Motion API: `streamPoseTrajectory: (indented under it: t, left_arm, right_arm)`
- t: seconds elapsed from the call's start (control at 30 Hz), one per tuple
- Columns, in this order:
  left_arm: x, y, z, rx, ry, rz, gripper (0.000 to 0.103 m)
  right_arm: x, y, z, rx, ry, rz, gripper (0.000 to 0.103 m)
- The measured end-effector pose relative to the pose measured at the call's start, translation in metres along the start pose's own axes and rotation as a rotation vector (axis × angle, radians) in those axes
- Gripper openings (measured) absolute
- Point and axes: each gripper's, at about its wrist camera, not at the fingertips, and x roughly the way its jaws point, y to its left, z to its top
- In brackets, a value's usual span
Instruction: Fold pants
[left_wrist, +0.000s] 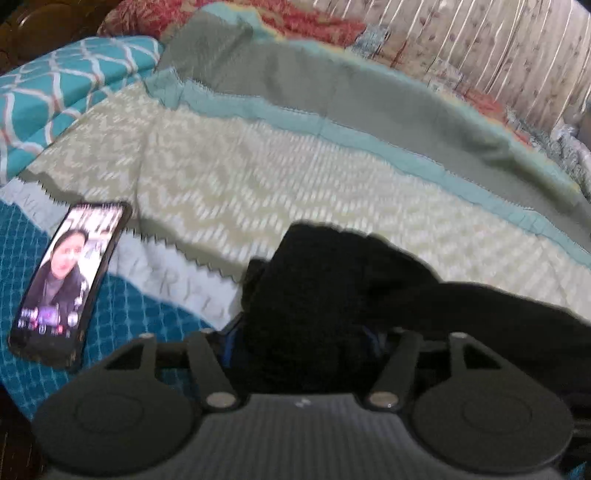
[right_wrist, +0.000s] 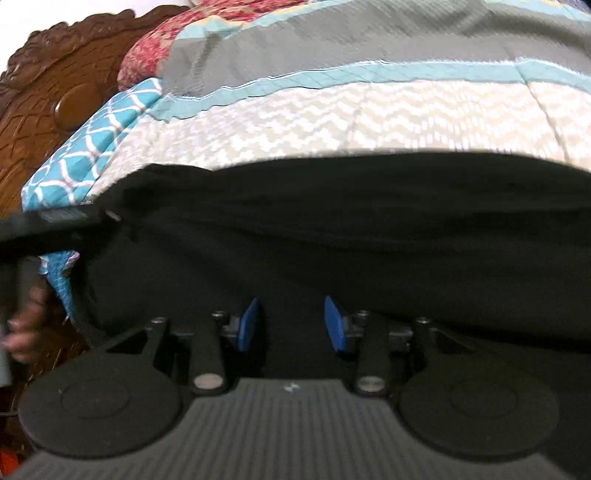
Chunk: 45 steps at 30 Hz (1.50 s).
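Note:
The black pants (right_wrist: 332, 221) lie spread across the bed quilt in the right wrist view. My right gripper (right_wrist: 291, 323) is open, its blue pads (right_wrist: 248, 325) apart just above the black cloth. In the left wrist view a bunched fold of the black pants (left_wrist: 325, 306) covers my left gripper (left_wrist: 306, 347). Its fingers are hidden under the cloth, with only a sliver of blue showing at each side. The pants stretch away to the right from there. The left gripper seems to hold the cloth.
A phone (left_wrist: 70, 280) with a lit screen lies on the quilt at the left. The patterned quilt (left_wrist: 295, 177) covers the bed. A carved wooden headboard (right_wrist: 55, 96) stands at the far left. A hand on the other gripper's handle (right_wrist: 26, 325) shows at the left edge.

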Motion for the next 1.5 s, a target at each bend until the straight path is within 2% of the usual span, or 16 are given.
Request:
streamPoseTrajectory:
  t: [0.23, 0.3, 0.37, 0.43, 0.47, 0.6, 0.67, 0.77, 0.9, 0.97, 1.03, 1.07, 1.13, 1.27, 1.33, 1.5]
  left_arm:
    - [-0.049, 0.026, 0.002, -0.123, -0.089, -0.070, 0.078]
    - [-0.053, 0.022, -0.003, -0.100, -0.109, -0.051, 0.078]
    - [-0.045, 0.015, -0.011, -0.064, -0.091, -0.009, 0.078]
    - [-0.037, 0.011, -0.018, -0.082, -0.047, -0.005, 0.078]
    - [-0.037, 0.011, -0.020, -0.089, -0.041, -0.012, 0.078]
    - [-0.060, 0.003, -0.019, -0.038, -0.155, 0.033, 0.079]
    - [-0.069, -0.005, -0.011, 0.029, -0.234, 0.028, 0.087]
    - [-0.061, -0.023, 0.006, 0.139, -0.267, 0.000, 0.095]
    - [-0.021, -0.042, 0.016, 0.252, -0.210, -0.069, 0.079]
    - [0.005, -0.048, 0.017, 0.268, -0.167, -0.063, 0.074]
    - [0.040, -0.054, 0.017, 0.306, -0.129, 0.075, 0.072]
    - [0.052, -0.053, 0.017, 0.306, -0.110, 0.097, 0.073]
    - [0.060, -0.049, 0.022, 0.246, -0.108, 0.078, 0.075]
    - [0.050, -0.039, 0.031, 0.178, -0.096, 0.040, 0.075]
    - [0.033, -0.024, 0.033, 0.095, -0.101, -0.010, 0.075]
    - [-0.026, 0.012, 0.026, -0.095, -0.199, -0.118, 0.076]
  right_arm:
    - [-0.045, 0.024, 0.005, -0.114, -0.149, 0.192, 0.044]
    - [-0.041, 0.041, 0.003, -0.189, -0.131, 0.269, 0.043]
    - [-0.016, 0.061, -0.003, -0.268, -0.030, 0.303, 0.043]
    - [0.021, 0.068, -0.013, -0.306, 0.124, 0.241, 0.041]
    - [0.030, 0.065, -0.016, -0.295, 0.135, 0.228, 0.040]
    - [0.004, 0.057, 0.000, -0.246, 0.046, 0.282, 0.042]
    - [-0.013, 0.046, 0.009, -0.207, -0.037, 0.286, 0.042]
    - [-0.024, 0.021, 0.018, -0.139, -0.125, 0.185, 0.042]
    - [-0.008, -0.016, 0.043, -0.019, -0.097, 0.080, 0.042]
    - [0.018, -0.037, 0.049, 0.066, -0.006, 0.003, 0.036]
    - [0.035, -0.057, 0.051, 0.149, 0.000, -0.035, 0.008]
    - [0.038, -0.067, 0.053, 0.212, -0.020, -0.028, 0.002]
    - [0.035, -0.077, 0.056, 0.298, -0.015, -0.024, 0.000]
    - [0.013, -0.059, 0.049, 0.191, -0.044, -0.049, 0.010]
    - [-0.009, -0.059, 0.039, 0.166, -0.071, -0.018, 0.024]
    - [-0.055, -0.035, 0.015, -0.010, -0.126, 0.094, 0.028]
